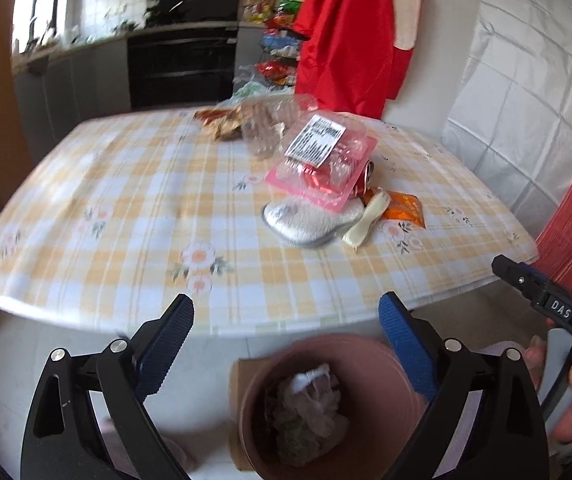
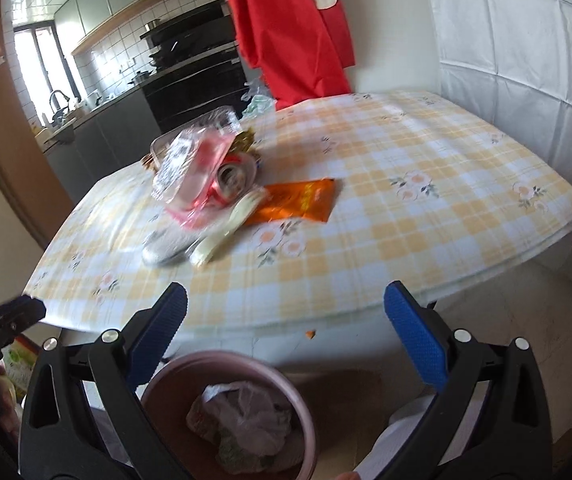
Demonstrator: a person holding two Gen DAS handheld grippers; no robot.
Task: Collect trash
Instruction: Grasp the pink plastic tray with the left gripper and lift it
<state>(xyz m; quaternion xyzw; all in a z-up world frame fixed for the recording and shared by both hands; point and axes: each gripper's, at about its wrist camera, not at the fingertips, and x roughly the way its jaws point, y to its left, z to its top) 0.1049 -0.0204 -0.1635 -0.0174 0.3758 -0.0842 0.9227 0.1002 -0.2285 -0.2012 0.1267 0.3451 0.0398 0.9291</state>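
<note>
The round dusty-pink plastic bin (image 1: 326, 412) stands on the floor just off the near edge of the table with the yellow-checked flowered cloth (image 1: 134, 208), and it already holds crumpled clear plastic and other scraps (image 2: 242, 420), so part of the collecting looks done. Most of the trash is still on the table, heaped toward the middle and the far edge: a clear plastic clamshell box with a white barcode label (image 1: 318, 144) resting on a pink tray, a crushed red drink can (image 2: 232, 182) tucked under it, a silver foil pouch (image 1: 306, 222), a cream plastic spoon (image 2: 226, 228), an orange foil wrapper (image 2: 300, 202), and at the far edge a clear cup-like container (image 1: 264, 130) beside a brown crinkled snack bag (image 1: 222, 120). The left gripper (image 1: 286, 344) hangs above the bin with its blue-padded jaws spread wide and nothing between them; the right gripper (image 2: 286, 340) is likewise wide apart and empty. Judging by this, the bulk of the work remains.
</note>
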